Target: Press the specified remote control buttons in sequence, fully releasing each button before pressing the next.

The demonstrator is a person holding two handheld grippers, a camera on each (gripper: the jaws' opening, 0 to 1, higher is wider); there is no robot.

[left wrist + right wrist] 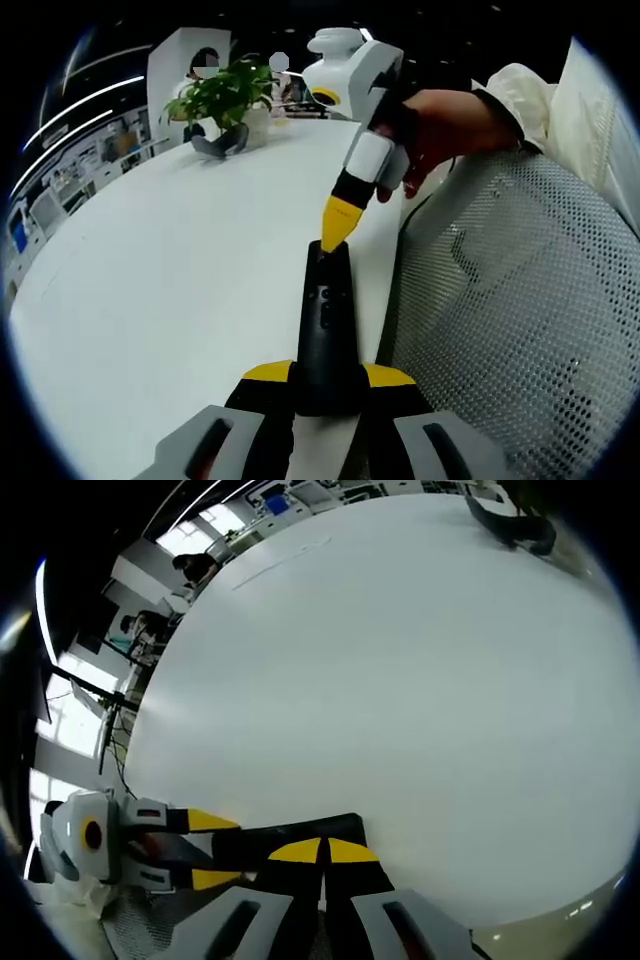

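Left gripper view, nearest first: the left gripper (325,385) pinches the near end of a black remote control (327,330) between its yellow-tipped jaws. The remote lies lengthwise along the edge of the white table (170,280), its buttons facing up. At the remote's far end, the right gripper (338,228) comes down at a slant, its yellow tips pressed together to a single point touching the remote's top face. A hand (440,125) grips that tool's white-grey body. Just off the table's edge beside the remote stands a grey mesh chair back (510,290). A cream sleeve (530,90) runs over the chair.

Far end of the table: a potted green plant (225,95) with a dark curved object (220,145) at its foot, and a white rounded machine (335,60) beyond. Office shelving and seated people are in the distance.

Right gripper view: the right gripper's (322,852) yellow tips meet with no gap, resting on the remote control (290,842) near the table's (400,680) near edge. The left gripper (205,848) enters from the left, its yellow tips clamped on the remote's end. A dark curved object (510,525) sits at the far corner.
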